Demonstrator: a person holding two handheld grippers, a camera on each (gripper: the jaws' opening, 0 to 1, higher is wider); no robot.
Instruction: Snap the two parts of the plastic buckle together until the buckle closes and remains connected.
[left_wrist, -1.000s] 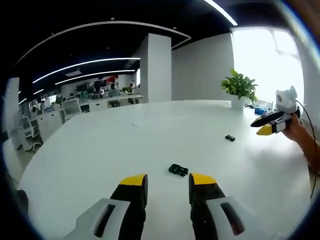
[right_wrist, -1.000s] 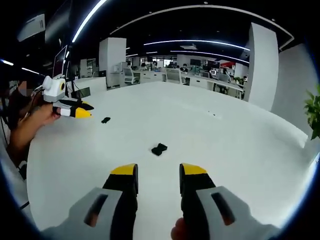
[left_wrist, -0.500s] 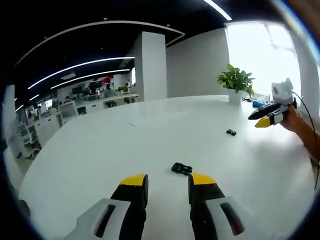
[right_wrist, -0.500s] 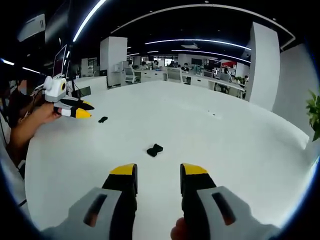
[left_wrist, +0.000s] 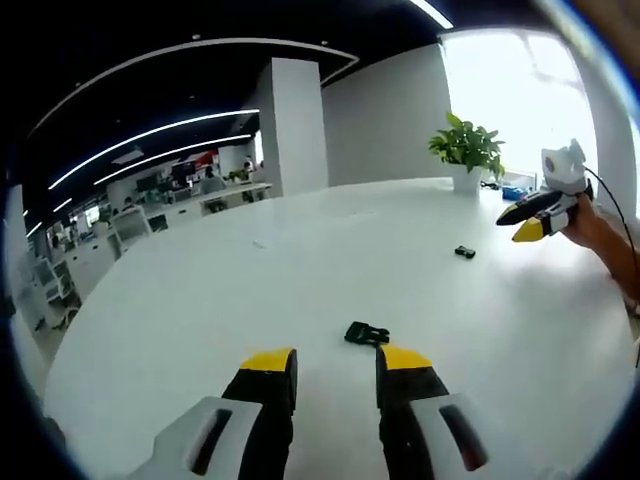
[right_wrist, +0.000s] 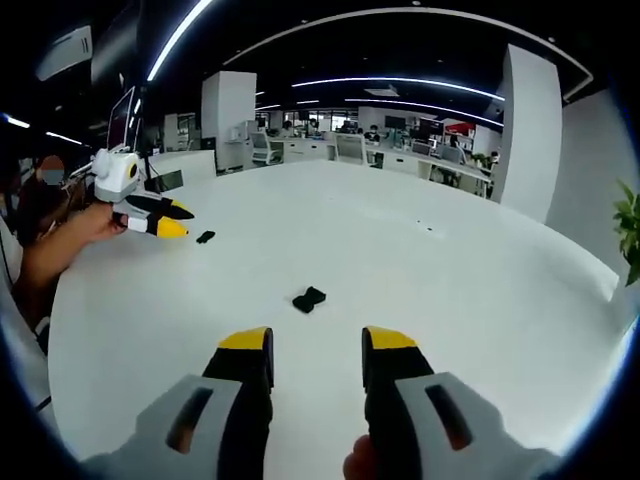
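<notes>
Two black plastic buckle parts lie apart on the white table (left_wrist: 200, 300). In the left gripper view one buckle part (left_wrist: 366, 333) sits just beyond my left gripper (left_wrist: 335, 362), which is open with nothing between its yellow-tipped jaws. The smaller part (left_wrist: 465, 252) lies farther right, near my right gripper (left_wrist: 538, 212), held by a hand above the table. In the right gripper view that part (right_wrist: 308, 299) lies a short way ahead of my open, empty right gripper (right_wrist: 316, 342). The other part (right_wrist: 205, 237) lies beside the left gripper (right_wrist: 150, 216).
A potted plant (left_wrist: 465, 150) stands at the table's far edge near a bright window, and its leaves (right_wrist: 630, 225) reach into the right gripper view. A white pillar (left_wrist: 290, 130) and office desks lie beyond the table. A person's forearm (right_wrist: 50, 255) reaches over the left rim.
Both views have shifted a little with the hands. The near buckle part now sits slightly closer to the left jaws. Both grippers stay open and neither buckle part has moved.
</notes>
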